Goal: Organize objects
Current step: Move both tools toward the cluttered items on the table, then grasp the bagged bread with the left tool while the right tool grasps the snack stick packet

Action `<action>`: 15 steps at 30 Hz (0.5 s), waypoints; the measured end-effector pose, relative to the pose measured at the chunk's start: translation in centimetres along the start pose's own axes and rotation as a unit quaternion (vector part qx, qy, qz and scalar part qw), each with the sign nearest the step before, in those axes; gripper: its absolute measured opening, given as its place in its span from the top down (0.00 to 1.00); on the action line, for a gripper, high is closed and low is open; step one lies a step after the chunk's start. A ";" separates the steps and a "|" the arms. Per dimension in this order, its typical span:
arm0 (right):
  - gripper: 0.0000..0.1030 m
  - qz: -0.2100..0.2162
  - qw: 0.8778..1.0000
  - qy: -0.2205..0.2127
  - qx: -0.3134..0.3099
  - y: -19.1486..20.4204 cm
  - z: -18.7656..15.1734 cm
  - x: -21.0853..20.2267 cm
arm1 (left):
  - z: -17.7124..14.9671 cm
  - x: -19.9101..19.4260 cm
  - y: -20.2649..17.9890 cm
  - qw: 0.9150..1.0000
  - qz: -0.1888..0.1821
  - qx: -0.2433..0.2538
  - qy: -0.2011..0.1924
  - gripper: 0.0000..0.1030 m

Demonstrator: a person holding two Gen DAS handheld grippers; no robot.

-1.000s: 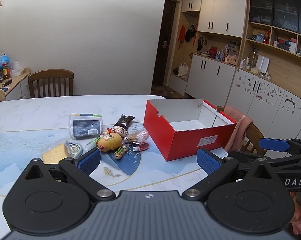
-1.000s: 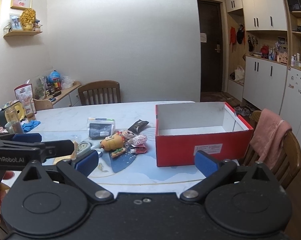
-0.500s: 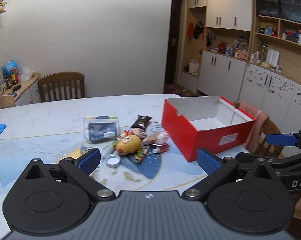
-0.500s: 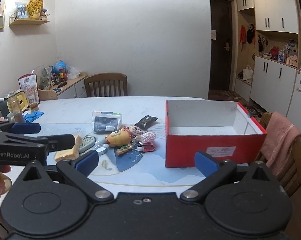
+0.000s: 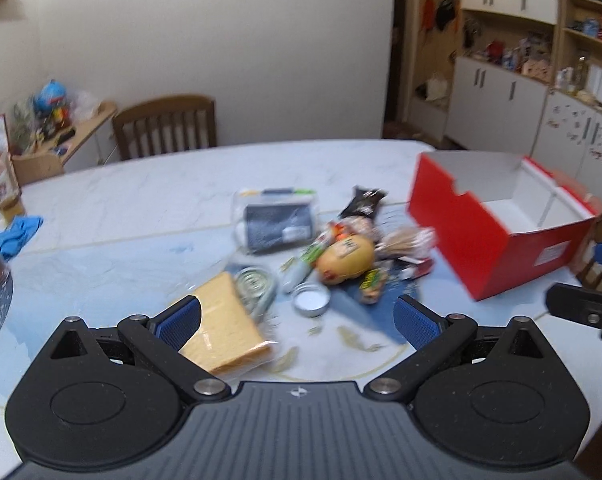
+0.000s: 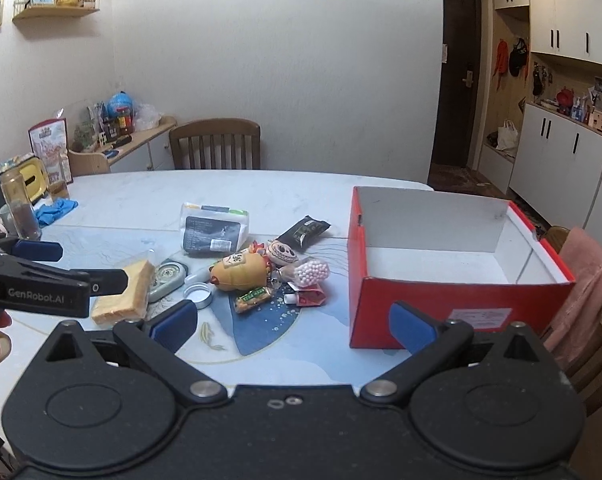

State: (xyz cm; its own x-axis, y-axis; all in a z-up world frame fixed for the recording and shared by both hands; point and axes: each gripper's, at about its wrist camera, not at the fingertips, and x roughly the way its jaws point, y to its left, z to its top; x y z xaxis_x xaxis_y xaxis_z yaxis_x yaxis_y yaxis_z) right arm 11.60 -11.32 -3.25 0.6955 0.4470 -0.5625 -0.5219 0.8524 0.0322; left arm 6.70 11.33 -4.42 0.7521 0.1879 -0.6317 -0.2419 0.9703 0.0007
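Just ahead of the spread left gripper (image 5: 297,322), yellow sponge (image 5: 225,330).

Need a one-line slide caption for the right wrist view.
Open right gripper faces a snack pile beside an empty red box; the left gripper hangs over the sponge.

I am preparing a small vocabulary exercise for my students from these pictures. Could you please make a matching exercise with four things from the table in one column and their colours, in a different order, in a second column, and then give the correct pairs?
Things:
1. cardboard box
2. sponge block
3. crumpled glove
4. snack packet

Colours:
a. black
b. red outside, white inside
c. blue
d. yellow

Right pairs: 1-b, 2-d, 3-c, 4-a
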 end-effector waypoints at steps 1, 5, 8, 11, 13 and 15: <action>0.01 0.000 1.000 0.004 -0.002 0.2 0.0 0.5 | 0.0 0.7 0.5 1.000 0.005 -0.001 0.005 0.00; 0.03 0.002 1.000 0.026 -0.007 0.8 0.1 2.7 | 0.1 3.4 2.4 0.999 0.032 0.002 0.025 0.00; 0.03 0.002 0.999 0.038 -0.009 1.3 0.1 4.0 | 0.4 5.8 4.4 0.997 0.032 -0.026 0.059 0.00; 0.03 0.003 0.999 0.048 -0.016 1.8 0.2 5.3 | 0.7 7.7 6.3 0.993 0.035 -0.066 0.089 0.00; 0.03 0.002 0.998 0.055 -0.025 2.4 0.2 6.2 | 0.8 8.9 7.3 0.990 0.036 -0.084 0.105 0.00; 0.03 0.003 0.998 0.060 -0.033 2.9 0.1 7.1 | 0.8 10.1 7.9 0.988 0.035 -0.093 0.118 0.00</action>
State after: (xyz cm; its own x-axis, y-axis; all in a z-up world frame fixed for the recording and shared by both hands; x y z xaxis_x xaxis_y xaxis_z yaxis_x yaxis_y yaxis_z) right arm 15.04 -5.69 -7.08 0.6303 0.4135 -0.6571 -0.5602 0.8282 -0.0162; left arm 12.87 21.01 -10.21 0.5708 0.1908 -0.7986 -0.4127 0.9075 -0.0782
